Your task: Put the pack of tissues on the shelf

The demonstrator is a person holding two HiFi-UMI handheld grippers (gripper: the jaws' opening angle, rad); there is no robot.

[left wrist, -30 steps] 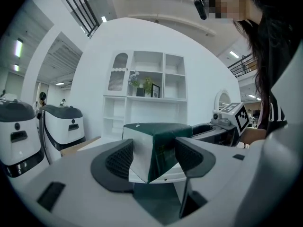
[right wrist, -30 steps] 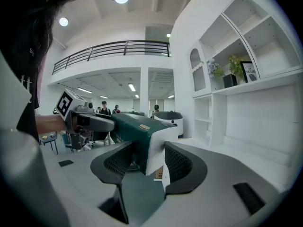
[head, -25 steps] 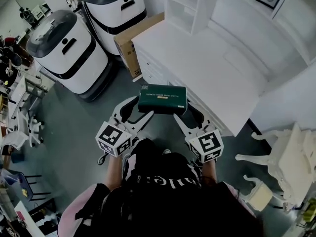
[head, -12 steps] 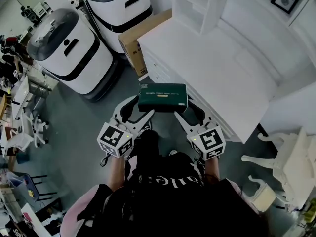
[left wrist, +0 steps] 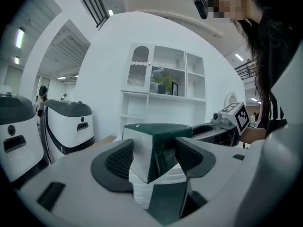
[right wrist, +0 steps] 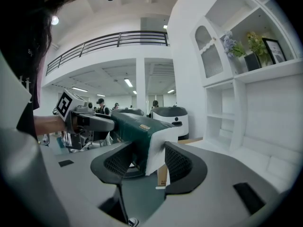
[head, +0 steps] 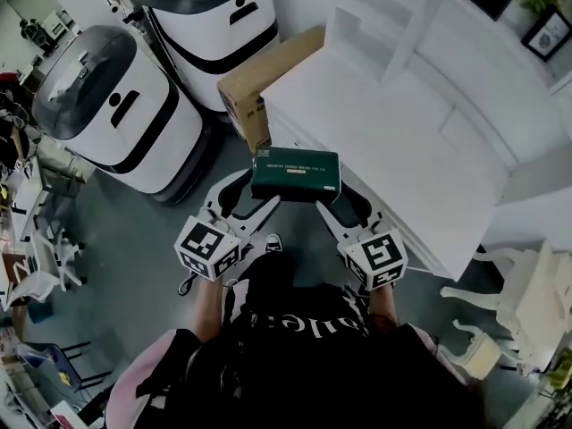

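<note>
A dark green pack of tissues (head: pixel 296 174) with white ends is held in the air between both grippers, just off the near corner of the white counter. My left gripper (head: pixel 261 206) is shut on its left corner (left wrist: pixel 152 151), and my right gripper (head: pixel 327 207) is shut on its right corner (right wrist: pixel 144 137). The white shelf unit (head: pixel 380 16) stands at the back of the counter, above and to the right of the pack; its open compartments (left wrist: pixel 165 105) show ahead in the left gripper view and at the right (right wrist: pixel 222 122) in the right gripper view.
A white counter (head: pixel 393 141) runs right of the pack. A cardboard box (head: pixel 264 74) leans at its left end. Two large white-and-black machines (head: pixel 112 105) stand on the grey floor at left. A white chair (head: pixel 523 302) is at lower right. Picture frame and plant (head: pixel 545 29) sit on the upper shelf.
The pack and both grippers have come closer to the counter and shelf; the counter now lies nearer to the pack. Both grips are unchanged.
</note>
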